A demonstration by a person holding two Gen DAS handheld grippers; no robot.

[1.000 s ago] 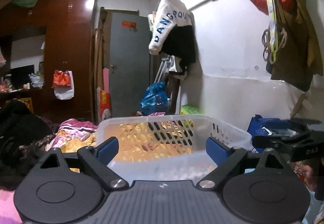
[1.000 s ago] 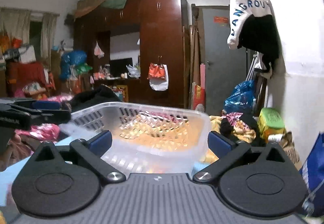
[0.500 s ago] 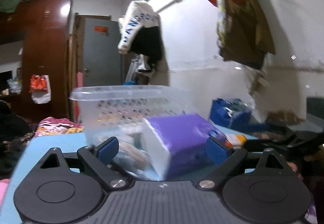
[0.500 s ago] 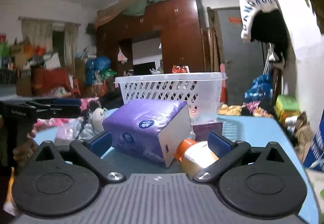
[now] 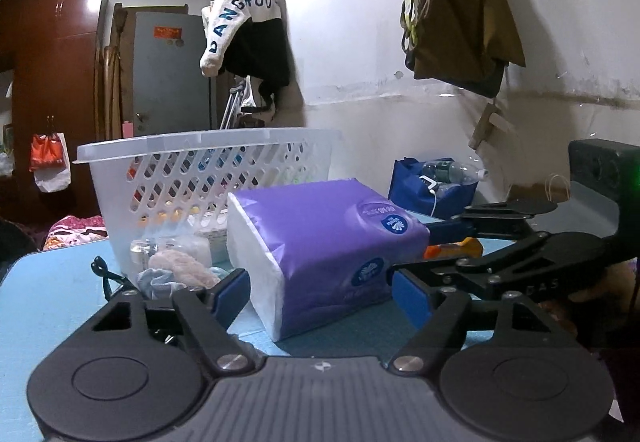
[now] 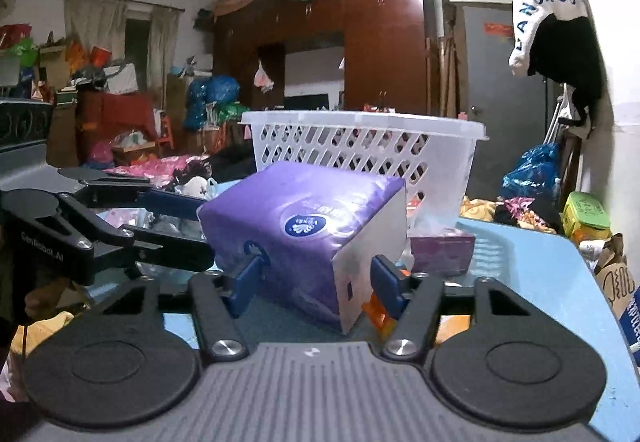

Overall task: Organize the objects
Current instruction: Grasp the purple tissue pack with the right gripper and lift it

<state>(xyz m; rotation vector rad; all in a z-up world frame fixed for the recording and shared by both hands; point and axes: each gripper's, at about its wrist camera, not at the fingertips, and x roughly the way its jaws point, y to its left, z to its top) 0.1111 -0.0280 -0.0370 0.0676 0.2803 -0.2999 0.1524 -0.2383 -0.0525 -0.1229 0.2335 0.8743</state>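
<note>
A purple tissue pack lies on the blue table in front of a white slotted basket. My left gripper straddles the pack's near corner and its jaws are closing. A thin gap shows at its right pad. My right gripper comes at the pack from the other end, jaws closing too. Both its pads meet the wrapper. It shows at the right of the left wrist view as the right gripper. An orange-capped bottle lies under its right finger.
Small cloth items and a clear jar sit left of the pack by the basket. A dark purple box stands behind the pack. A blue bag rests by the white wall. The table edge is on the right.
Both grippers dropped from basket height to the tabletop and moved in on the purple pack. Their jaws, wide before, have narrowed around it, the right pair more.
</note>
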